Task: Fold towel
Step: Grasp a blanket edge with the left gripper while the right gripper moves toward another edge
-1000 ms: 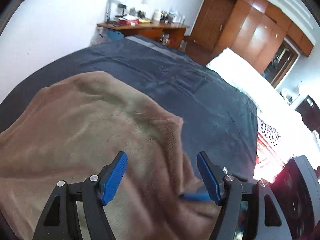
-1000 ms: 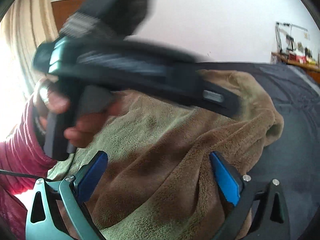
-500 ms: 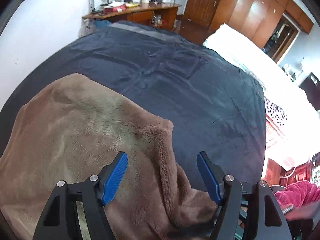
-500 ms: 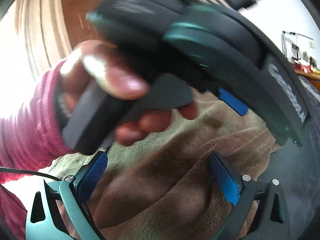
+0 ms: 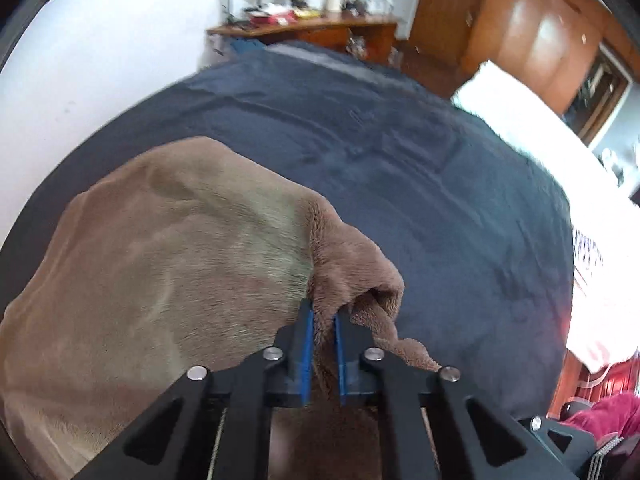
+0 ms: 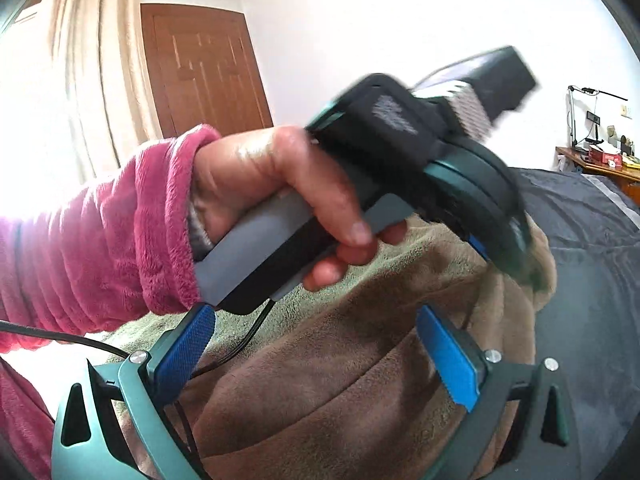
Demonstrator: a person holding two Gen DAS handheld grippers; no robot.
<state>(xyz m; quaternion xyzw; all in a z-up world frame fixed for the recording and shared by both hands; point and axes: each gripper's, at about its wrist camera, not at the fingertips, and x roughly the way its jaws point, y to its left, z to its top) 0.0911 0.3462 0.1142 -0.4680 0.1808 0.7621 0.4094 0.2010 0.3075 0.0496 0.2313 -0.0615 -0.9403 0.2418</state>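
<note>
A brown plush towel [image 5: 180, 260] lies crumpled on the dark blue bed cover [image 5: 400, 160]. My left gripper [image 5: 322, 312] points down at the towel's right edge. Its jaws are closing, and the blue pads pinch a raised fold of the towel between them. In the right wrist view the towel [image 6: 360, 380] fills the lower middle, with a person's hand [image 6: 280, 184] in a pink sleeve holding the left gripper's handle above it. My right gripper [image 6: 316, 356] hovers open over the towel, its blue pads [image 6: 184, 356] wide apart and gripping nothing.
A cluttered wooden desk [image 5: 320, 28] stands past the bed's far end, with wooden wardrobes [image 5: 540, 32] to its right. White bedding [image 5: 540, 128] lies along the bed's right side. A black cable [image 6: 60, 338] trails at the left. A wooden door [image 6: 208, 72] and a curtain [image 6: 80, 60] stand behind.
The left gripper's jaws have gone from wide apart to closed on a fold at the towel's edge, which now stands lifted. In the right wrist view the hand and left gripper shifted.
</note>
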